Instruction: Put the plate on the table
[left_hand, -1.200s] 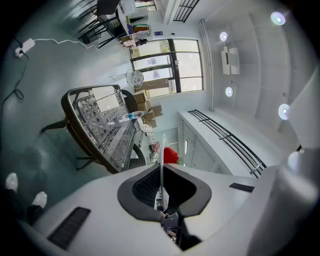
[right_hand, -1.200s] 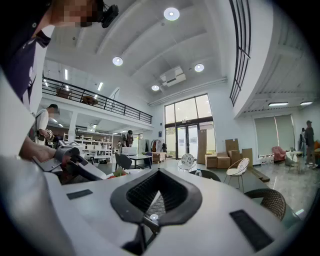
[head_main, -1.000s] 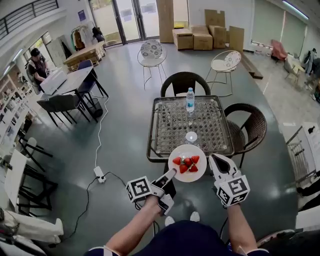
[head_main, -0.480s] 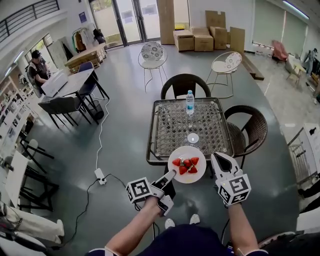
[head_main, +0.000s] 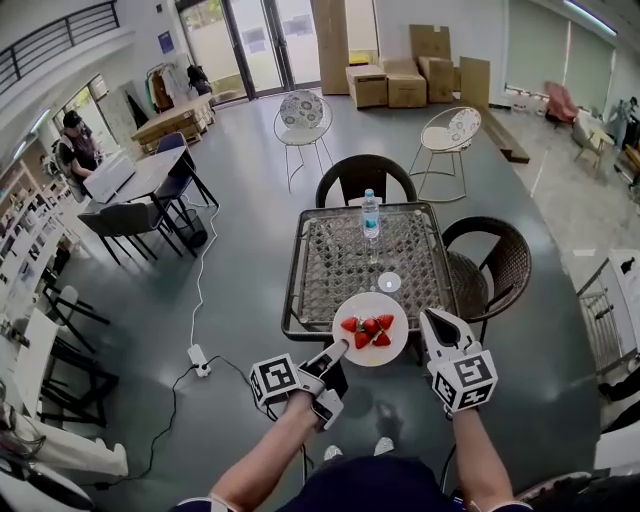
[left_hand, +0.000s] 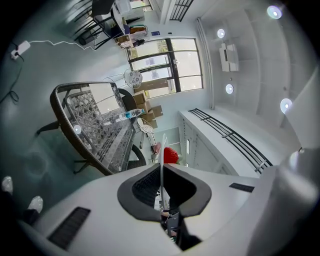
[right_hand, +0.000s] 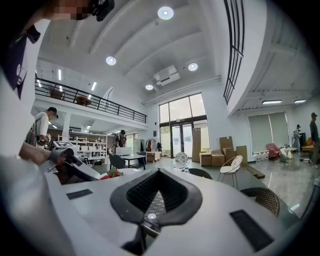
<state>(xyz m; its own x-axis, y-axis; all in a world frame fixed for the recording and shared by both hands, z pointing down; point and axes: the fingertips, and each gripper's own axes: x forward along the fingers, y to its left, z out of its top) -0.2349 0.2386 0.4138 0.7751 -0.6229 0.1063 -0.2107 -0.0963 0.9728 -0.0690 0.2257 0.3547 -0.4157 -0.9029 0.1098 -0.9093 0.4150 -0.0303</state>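
Over the near edge of the counter (head_main: 340, 255) we hold the white plate (head_main: 372, 353) level, with several red strawberries (head_main: 370, 327) heaped at its middle. Whether its underside touches the glass top, we cannot tell.

Our left hand-held gripper (head_main: 340, 348) is clenched on the plate's near-left rim. In the left gripper view the thin white rim runs edge-on between the two dark pads, which press on it from both sides, and one strawberry shows red just past the tips. Our right hand-held gripper (head_main: 432, 320) hangs just beside the plate's right edge, apart from it. Its jaws are brought together on nothing: the right gripper view shows them meeting at the tips with only the room beyond.

The counter is a square glass top in a dark wicker frame. On it a small round clear object (head_main: 390, 283) stands just beyond the plate, and a water bottle (head_main: 371, 214) stands upright further on, toward the far side. One dark wicker chair (head_main: 362, 172) sits at the counter's far side and another (head_main: 492, 255) at its right.

Well beyond them stand two white chairs (head_main: 303, 110) and a stack of cardboard boxes (head_main: 400, 75) by the far wall. On the grey floor left of the counter lies a white power strip (head_main: 197, 355) with its cable trailing away. At the far left a person (head_main: 75, 140) is at a desk.
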